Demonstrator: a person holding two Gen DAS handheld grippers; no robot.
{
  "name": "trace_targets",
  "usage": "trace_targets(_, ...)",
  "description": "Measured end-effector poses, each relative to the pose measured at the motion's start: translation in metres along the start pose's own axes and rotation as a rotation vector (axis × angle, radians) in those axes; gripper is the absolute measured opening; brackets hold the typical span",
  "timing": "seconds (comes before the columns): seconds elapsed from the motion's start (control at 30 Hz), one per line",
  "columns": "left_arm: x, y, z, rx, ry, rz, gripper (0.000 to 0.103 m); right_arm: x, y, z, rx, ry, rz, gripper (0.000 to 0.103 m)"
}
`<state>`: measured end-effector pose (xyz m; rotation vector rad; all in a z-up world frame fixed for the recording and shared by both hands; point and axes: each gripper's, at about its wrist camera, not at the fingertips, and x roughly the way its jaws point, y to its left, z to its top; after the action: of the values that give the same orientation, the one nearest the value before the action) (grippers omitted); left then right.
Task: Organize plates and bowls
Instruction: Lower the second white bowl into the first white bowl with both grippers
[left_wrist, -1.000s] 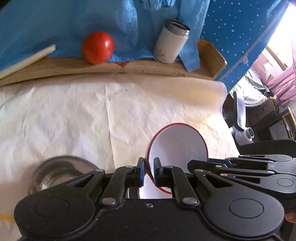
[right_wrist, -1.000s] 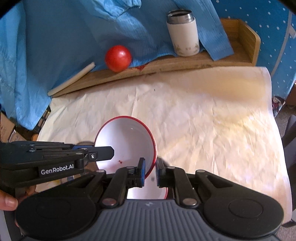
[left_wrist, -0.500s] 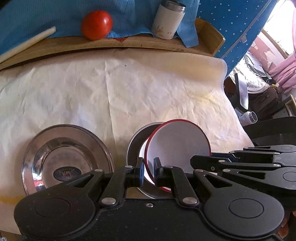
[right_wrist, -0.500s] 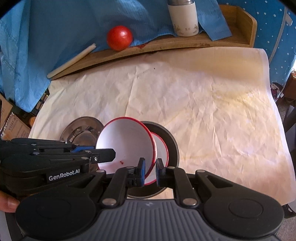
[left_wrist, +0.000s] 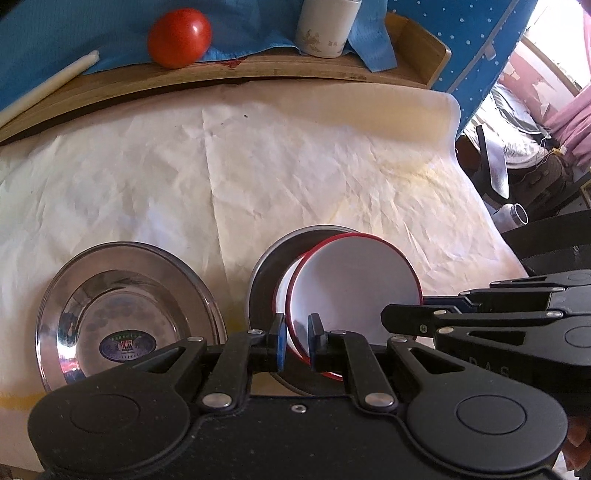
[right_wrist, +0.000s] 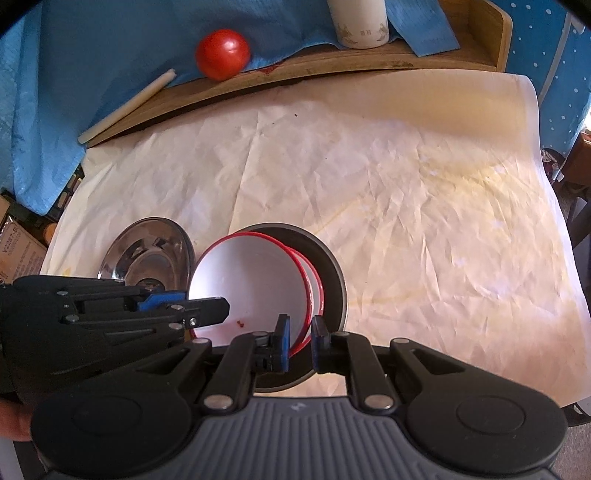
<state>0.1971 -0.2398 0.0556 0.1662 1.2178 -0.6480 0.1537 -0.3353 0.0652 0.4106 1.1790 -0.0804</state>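
- The white bowl with a red rim (left_wrist: 354, 284) is held tilted over the dark round pan (right_wrist: 328, 266). Both grippers pinch its rim, which seems the reason it can be steered level from two sides.
- The left gripper (left_wrist: 294, 341) has its fingers narrow and clamped on the near rim of that bowl. The right gripper (right_wrist: 300, 341) is likewise narrow, with the red rim between its blue pads (right_wrist: 283, 343).
- A second red-rimmed bowl (right_wrist: 316, 284) already lies inside the dark round pan, just under the held one. The held bowl is probably meant to nest into it.
- The steel plate (left_wrist: 125, 314) sits flat just beside the dark round pan, on the crumpled paper sheet (left_wrist: 295, 166). It likely waits its turn.
- The tomato (left_wrist: 180, 37) and the white cup (left_wrist: 325, 27) stand well beyond the dark round pan on the wooden tray (left_wrist: 258, 72), clear of the stacking.
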Motion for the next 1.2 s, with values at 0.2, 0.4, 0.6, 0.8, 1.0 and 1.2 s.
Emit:
trace_targets(0.2, 0.004, -0.001, 0.001, 0.001, 0.006, -0.003, 0.011, 0.006, -0.002, 0.002, 0.005, 0.014, -0.006, 0.013)
trace_targets(0.4, 0.004, -0.002, 0.001, 0.006, 0.005, 0.002, 0.011, 0.011, -0.003, 0.003, 0.005, 0.027, -0.008, 0.013)
trace_targets(0.6, 0.005, -0.003, 0.003, 0.011, 0.009, 0.007, 0.011, 0.012, -0.001, 0.005, 0.002, 0.034, -0.013, 0.013)
trace_targets(0.8, 0.006, -0.004, 0.004, 0.013, 0.011, 0.011, 0.012, 0.013, -0.001, 0.004, -0.002, 0.036, -0.014, 0.013)
trace_targets(1.0, 0.007, -0.005, 0.006, 0.018, 0.012, 0.015, 0.014, 0.013, -0.001, 0.005, -0.002, 0.038, -0.014, 0.014)
trace_targets(1.2, 0.007, -0.004, 0.007, 0.014, 0.015, 0.009, 0.017, 0.014, -0.001, 0.004, -0.003, 0.038, -0.014, 0.014)
